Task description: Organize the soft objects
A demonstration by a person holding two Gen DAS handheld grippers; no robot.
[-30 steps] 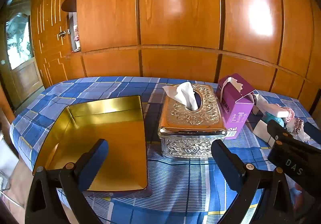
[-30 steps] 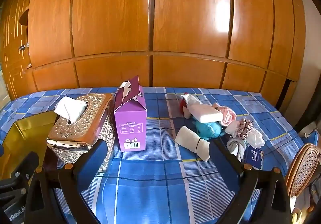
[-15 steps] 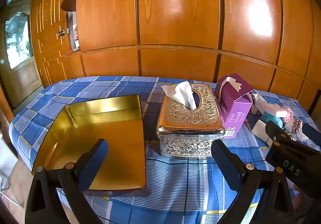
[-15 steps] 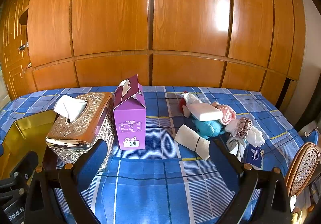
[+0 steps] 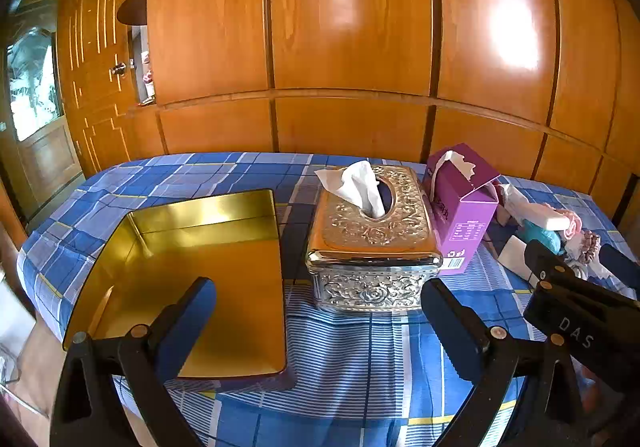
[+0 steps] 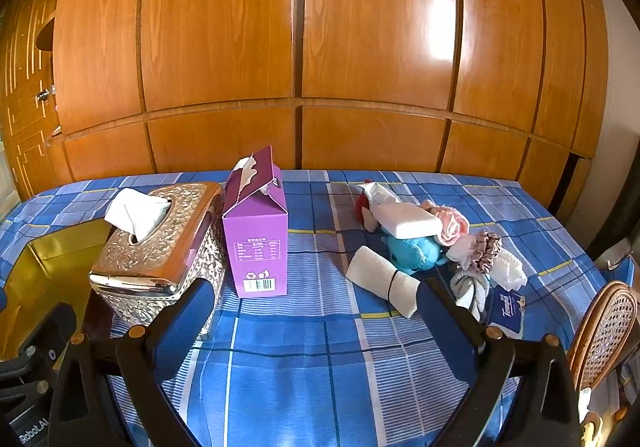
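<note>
We hold the left gripper (image 5: 316, 319) & right gripper (image 6: 314, 321) spread wide, both empty, w/ bare blue cloth ahead, gold tray (image 5: 208, 271) at the table's left edge, soft pile (image 6: 432, 243) far right; views barely shifted vs. earlier.
</note>
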